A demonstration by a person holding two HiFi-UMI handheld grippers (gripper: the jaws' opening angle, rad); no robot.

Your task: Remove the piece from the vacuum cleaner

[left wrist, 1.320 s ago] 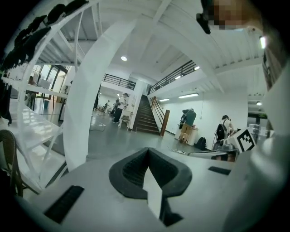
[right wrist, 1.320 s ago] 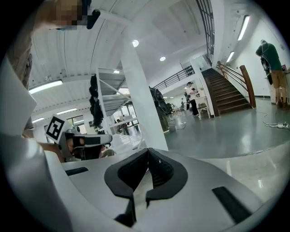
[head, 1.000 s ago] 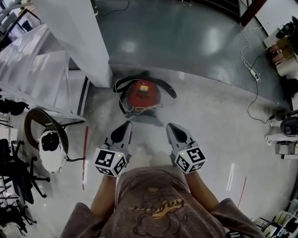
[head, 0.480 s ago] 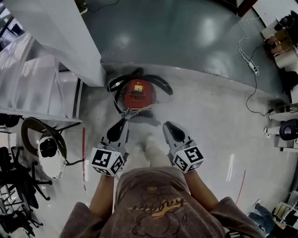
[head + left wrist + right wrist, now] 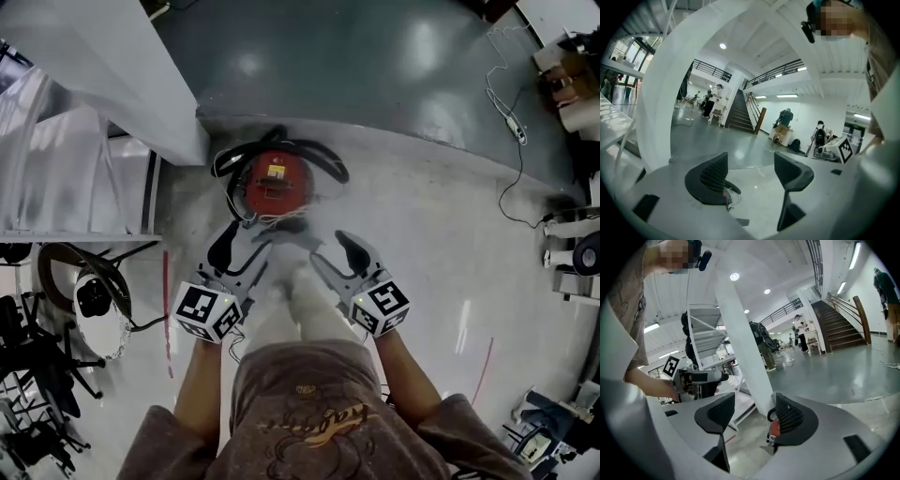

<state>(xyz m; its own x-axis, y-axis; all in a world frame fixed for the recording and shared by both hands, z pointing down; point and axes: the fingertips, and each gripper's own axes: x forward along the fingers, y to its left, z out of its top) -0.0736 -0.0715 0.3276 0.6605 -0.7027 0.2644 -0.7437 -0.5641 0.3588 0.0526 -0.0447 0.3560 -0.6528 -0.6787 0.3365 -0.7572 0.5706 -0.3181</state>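
Note:
The red round vacuum cleaner (image 5: 277,183) sits on the pale floor with a black hose (image 5: 323,161) looped round it and a white cord on its near side. In the head view my left gripper (image 5: 251,242) and right gripper (image 5: 330,251) hover just short of its near edge, side by side. Both have just been opening and stand open with nothing between their pads. In the left gripper view a bit of red body and hose (image 5: 729,188) peeks past the left pad of the gripper (image 5: 751,173). The right gripper view shows the red body (image 5: 774,429) behind the right pad of the gripper (image 5: 753,416).
A white pillar (image 5: 141,75) stands just left of the vacuum, with a white staircase frame (image 5: 56,169) beyond it. Black chairs (image 5: 33,375) and a round stand (image 5: 94,295) are at the left. A cable with a power strip (image 5: 511,141) lies on the dark floor at the right.
Both grippers have moved forward and down towards the vacuum cleaner, and their jaws have gone from shut to wide open.

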